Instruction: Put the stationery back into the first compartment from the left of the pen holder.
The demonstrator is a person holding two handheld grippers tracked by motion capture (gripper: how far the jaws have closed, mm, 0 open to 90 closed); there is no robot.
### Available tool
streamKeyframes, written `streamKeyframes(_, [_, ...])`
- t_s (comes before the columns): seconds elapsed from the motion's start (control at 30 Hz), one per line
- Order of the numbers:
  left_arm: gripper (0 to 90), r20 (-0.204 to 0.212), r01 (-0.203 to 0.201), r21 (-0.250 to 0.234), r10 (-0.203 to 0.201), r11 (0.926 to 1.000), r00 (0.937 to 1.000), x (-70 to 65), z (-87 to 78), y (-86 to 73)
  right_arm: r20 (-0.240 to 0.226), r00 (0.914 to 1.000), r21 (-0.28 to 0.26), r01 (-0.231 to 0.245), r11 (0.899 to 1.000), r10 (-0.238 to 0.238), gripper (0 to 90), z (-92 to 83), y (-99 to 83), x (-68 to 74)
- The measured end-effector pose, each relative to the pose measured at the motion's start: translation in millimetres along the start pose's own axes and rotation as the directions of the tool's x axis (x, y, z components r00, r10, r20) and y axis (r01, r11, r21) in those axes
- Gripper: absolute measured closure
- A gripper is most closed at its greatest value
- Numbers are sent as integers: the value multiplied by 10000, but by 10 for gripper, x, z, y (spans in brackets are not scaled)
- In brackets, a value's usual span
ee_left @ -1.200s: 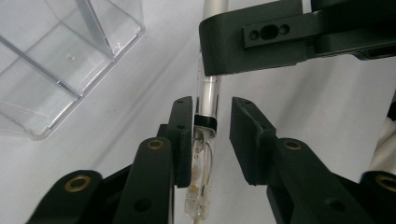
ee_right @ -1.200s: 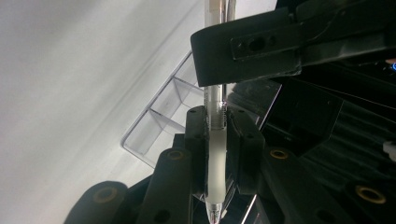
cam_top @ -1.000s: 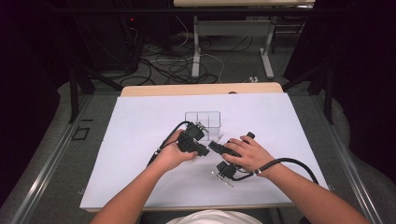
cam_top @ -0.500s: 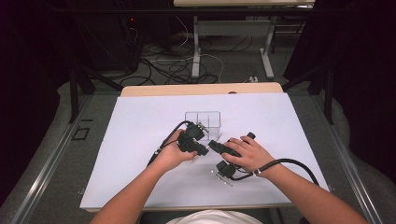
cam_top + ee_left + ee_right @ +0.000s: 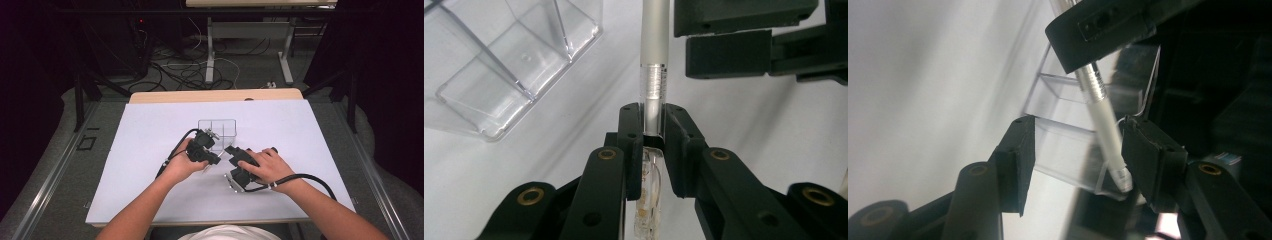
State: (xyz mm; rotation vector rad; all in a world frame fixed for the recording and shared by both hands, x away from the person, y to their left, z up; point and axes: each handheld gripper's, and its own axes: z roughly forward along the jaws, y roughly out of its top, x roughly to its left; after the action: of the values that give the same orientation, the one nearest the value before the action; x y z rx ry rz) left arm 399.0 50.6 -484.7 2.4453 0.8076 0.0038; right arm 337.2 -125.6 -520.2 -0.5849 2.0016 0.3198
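My left gripper [image 5: 653,125] is shut on a pen [image 5: 654,65] with a clear barrel and a matte silver-white front part. The pen points away from it toward my right gripper's black body [image 5: 744,45]. In the right gripper view, my right gripper [image 5: 1078,145] stands open around the pen's [image 5: 1105,125] far end, which lies close to the right-hand pad [image 5: 1148,150]. In the high view, the left gripper [image 5: 202,147] and right gripper [image 5: 235,156] meet at mid-table, just in front of a clear divided box [image 5: 217,131].
The clear box [image 5: 499,65] with inner partitions stands empty on the white table cover [image 5: 150,130], just beyond the grippers. Black cables trail from both grippers toward the person. A wooden edge [image 5: 215,95] runs along the table's far side.
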Motion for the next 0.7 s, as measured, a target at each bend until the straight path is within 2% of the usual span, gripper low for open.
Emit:
streamKeyframes(0.03, [789, -6, 16, 78, -16, 10000, 10000, 6, -9, 1, 94, 9996, -132, -251, 9996, 253, 451, 16, -6, -5])
streamKeyframes(0.07, [789, -16, 15, 31, -15, 10000, 10000, 11, -11, -4, -233, 9965, 46, -805, 9967, 806, 449, 7, -16, 4])
streamKeyframes(0.1, [789, -4, 136, -83, -136, 9999, 9999, 9, -9, -10, -67, 9950, -59, -996, 9950, 995, 439, 14, -30, 1])
streamKeyframes(0.13, [789, 28, 161, -56, -161, 9999, 9999, 16, -15, -9, -94, 9893, 35, -1453, 9894, 1454, 423, 18, -39, 22])
streamKeyframes(0.2, [789, -22, 139, -125, -139, 9998, 9999, 24, -24, -13, -158, 9807, 124, -1949, 9807, 1951, 398, 22, -63, 39])
streamKeyframes(0.23, [789, -15, 203, -201, -203, 9996, 9998, 23, -27, -13, -188, 9734, 124, -2281, 9736, 2283, 380, 21, -74, 50])
streamKeyframes(0.33, [788, 6, 263, -318, -263, 9991, 9997, 35, -40, -15, -298, 9579, 366, -2846, 9580, 2857, 339, 21, -110, 54])
streamKeyframes(0.37, [788, -7, 282, -398, -283, 9988, 9996, 37, -47, -14, -342, 9436, 484, -3275, 9436, 3292, 322, 18, -121, 68])
streamKeyframes(0.43, [788, -50, 266, -534, -269, 9982, 9996, 41, -64, -14, -447, 9246, 663, -3752, 9246, 3784, 293, 21, -154, 58])
streamKeyframes(0.5, [788, -53, 195, -635, -199, 9978, 9998, 46, -93, -12, -688, 8812, 845, -4619, 8829, 4676, 264, 32, -196, 63])
streamKeyframes(0.53, [788, -54, 209, -764, -214, 9969, 9998, 47, -104, -13, -951, 8719, 1727, -4608, 8705, 4804, 257, -24, -198, 26])
streamKeyframes(0.57, [788, -60, 249, -948, -256, 9952, 9997, 47, -110, -15, -725, 8239, 1018, -5546, 8259, 5621, 255, 27, -219, 78])
streamKeyframes(0.6, [788, -37, 257, -1056, -263, 9941, 9996, 49, -122, -14, -771, 8218, 1070, -5561, 8242, 5645, 249, 23, -255, 55])
streamKeyframes(0.63, [788, -29, 236, -1177, -241, 9928, 9997, 54, -134, -14, -899, 7934, 1364, -5890, 7965, 6021, 237, 3, -273, 36])
streamKeyframes(0.67, [788, -66, 171, -1202, -180, 9926, 9998, 61, -152, -13, -931, 7722, 1423, -6145, 7760, 6286, 217, -2, -307, 30])
streamKeyframes(0.7, [788, -72, 300, -1418, -313, 9894, 9995, 57, -160, -16, -930, 7361, 1450, -6562, 7406, 6704, 205, -5, -335, 31])
